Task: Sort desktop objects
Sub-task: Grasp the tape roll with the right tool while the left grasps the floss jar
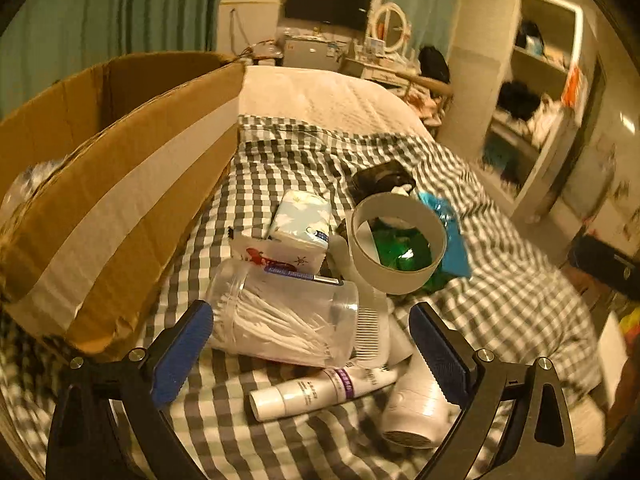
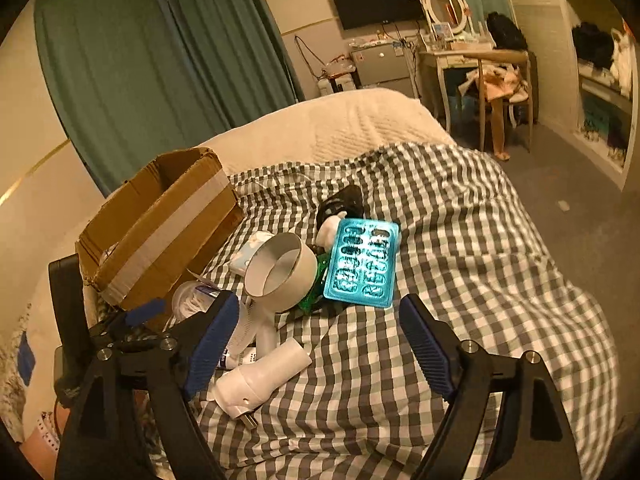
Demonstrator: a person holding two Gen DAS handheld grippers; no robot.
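Observation:
A pile of objects lies on a checked bedspread (image 2: pixel 460 240). In the left wrist view my left gripper (image 1: pixel 310 344) is open, its blue pads either side of a clear jar of cotton swabs (image 1: pixel 280 316) lying on its side. Below the jar are a white tube (image 1: pixel 316 390) and a white hair dryer (image 1: pixel 416 404). Behind it sit tissue packs (image 1: pixel 300 220), a white tape roll (image 1: pixel 396 240) and green wrappers (image 1: pixel 400 250). My right gripper (image 2: pixel 320 340) is open and empty over the bedspread, near the hair dryer (image 2: pixel 260 380), tape roll (image 2: pixel 280 270) and blue tray (image 2: pixel 364 266).
An open cardboard box (image 1: pixel 120 184) stands at the left of the pile, also the box (image 2: pixel 160 228) in the right wrist view. A black object (image 2: pixel 344 202) lies behind the tray. A desk with a chair (image 2: pixel 500 80) and shelves (image 1: pixel 532 92) stand past the bed.

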